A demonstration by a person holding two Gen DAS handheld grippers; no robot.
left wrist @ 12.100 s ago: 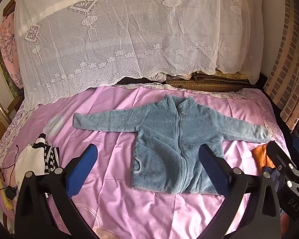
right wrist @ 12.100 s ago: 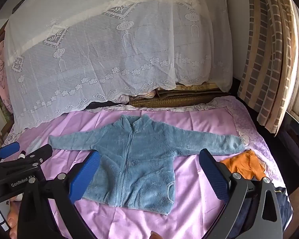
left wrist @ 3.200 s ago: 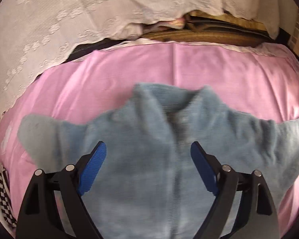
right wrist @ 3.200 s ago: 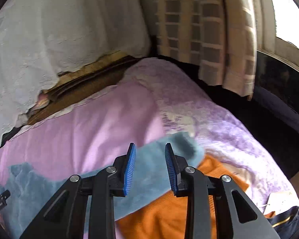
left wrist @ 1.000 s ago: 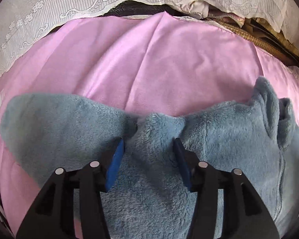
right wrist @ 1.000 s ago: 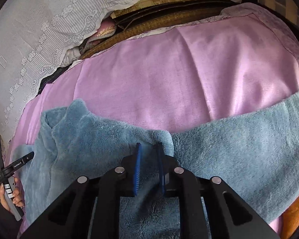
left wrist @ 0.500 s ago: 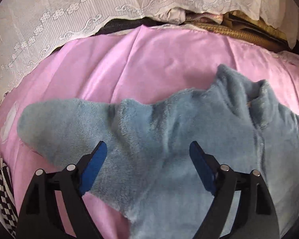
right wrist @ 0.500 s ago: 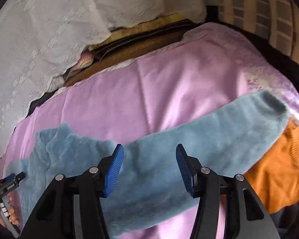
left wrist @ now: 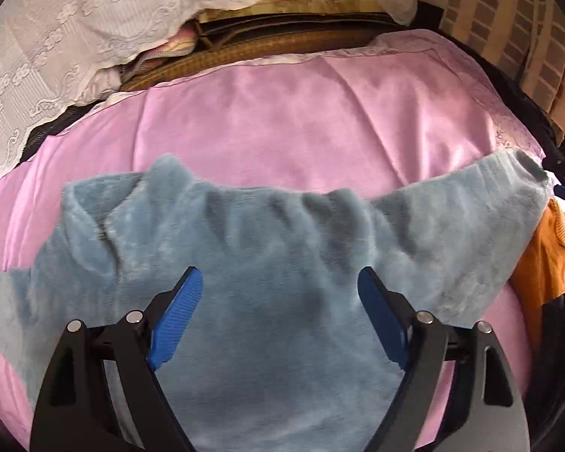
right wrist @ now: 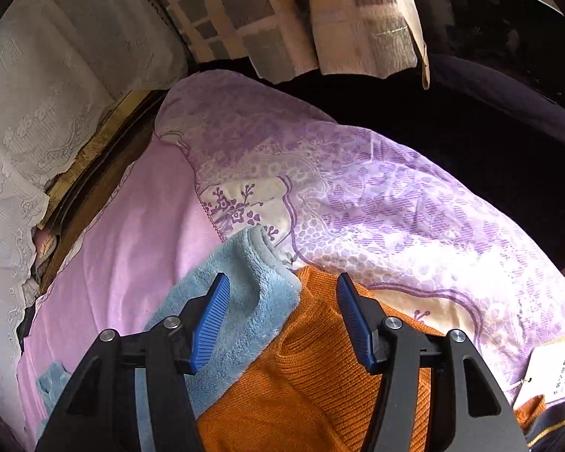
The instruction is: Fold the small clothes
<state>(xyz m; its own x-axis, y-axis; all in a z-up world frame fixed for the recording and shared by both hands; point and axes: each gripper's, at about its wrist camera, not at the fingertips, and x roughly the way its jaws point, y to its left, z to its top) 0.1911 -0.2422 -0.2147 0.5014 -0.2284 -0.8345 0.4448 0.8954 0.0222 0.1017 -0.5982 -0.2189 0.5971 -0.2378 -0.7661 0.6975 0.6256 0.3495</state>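
A fluffy blue jacket lies spread on the pink sheet, collar to the upper left, one sleeve stretching right. My left gripper hovers over its chest, jaws wide and closing slightly, with only flat fleece below them and no grip. In the right wrist view, that sleeve's cuff overlaps an orange knit garment. My right gripper hangs above the cuff's edge and the orange knit, its jaws opening, pads pressing on nothing.
A white lace cover drapes the bedding at the back. A purple patterned quilt borders the sheet on the right, with a checked curtain and a dark gap beyond. A paper tag lies at the lower right.
Both grippers let go of the jacket's shoulder fleece and opened. The left swung right to over the chest; the right swung out along the sleeve to its cuff.
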